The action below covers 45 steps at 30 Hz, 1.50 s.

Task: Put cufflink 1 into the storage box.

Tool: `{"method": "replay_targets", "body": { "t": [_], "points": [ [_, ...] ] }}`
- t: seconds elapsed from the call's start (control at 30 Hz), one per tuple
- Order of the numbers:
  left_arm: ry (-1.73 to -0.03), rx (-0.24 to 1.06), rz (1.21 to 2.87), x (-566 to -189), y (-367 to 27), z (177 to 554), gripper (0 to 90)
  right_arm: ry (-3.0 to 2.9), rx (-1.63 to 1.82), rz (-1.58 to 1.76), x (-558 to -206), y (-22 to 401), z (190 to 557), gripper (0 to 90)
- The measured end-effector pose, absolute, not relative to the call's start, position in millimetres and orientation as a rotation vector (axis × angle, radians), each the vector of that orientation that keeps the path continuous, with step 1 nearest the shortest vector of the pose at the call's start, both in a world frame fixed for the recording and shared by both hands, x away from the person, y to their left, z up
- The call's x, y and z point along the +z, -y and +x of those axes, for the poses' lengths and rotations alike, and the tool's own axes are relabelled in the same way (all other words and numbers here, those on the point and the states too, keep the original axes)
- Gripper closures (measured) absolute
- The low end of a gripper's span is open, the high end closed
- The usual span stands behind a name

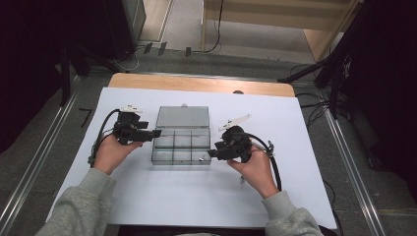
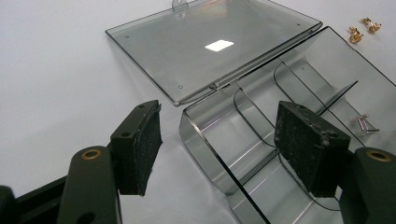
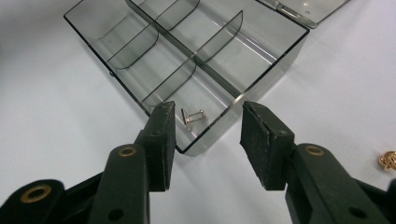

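Observation:
A clear smoky plastic compartment box lies open on the white table sheet, its lid folded back flat. My left gripper is open at the box's left end. In the left gripper view one pad hangs outside the end wall and the other over the inside, neither touching it. My right gripper is open at the box's near right corner, nothing between its pads. A small silver cufflink lies in the corner compartment just beyond those jaws; the same cufflink shows from the left.
Two small gold pieces lie on the sheet past the box's far end, and one gold piece lies to the right of my right jaws. The white sheet covers a wooden table. Cables trail from both grippers.

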<state>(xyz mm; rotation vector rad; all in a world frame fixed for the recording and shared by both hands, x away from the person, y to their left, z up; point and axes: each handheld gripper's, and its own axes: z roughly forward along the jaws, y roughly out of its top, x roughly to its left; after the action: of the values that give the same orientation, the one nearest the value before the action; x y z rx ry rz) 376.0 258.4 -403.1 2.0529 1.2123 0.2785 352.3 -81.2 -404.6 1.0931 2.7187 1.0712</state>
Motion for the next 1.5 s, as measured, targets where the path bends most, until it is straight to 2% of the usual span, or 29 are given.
{"method": "replay_targets", "body": {
  "t": [0.97, 1.5],
  "points": [
    [-1.201, 0.281, 2.056, -401, -256, 378, 32.7, -2.753, 0.994, 1.116, -412, 102, 340, 71.7],
    [-1.190, 0.287, 2.053, -400, -255, 379, 32.7, -2.777, 0.938, 1.104, -423, 109, 333, 72.2]
  ]
}}
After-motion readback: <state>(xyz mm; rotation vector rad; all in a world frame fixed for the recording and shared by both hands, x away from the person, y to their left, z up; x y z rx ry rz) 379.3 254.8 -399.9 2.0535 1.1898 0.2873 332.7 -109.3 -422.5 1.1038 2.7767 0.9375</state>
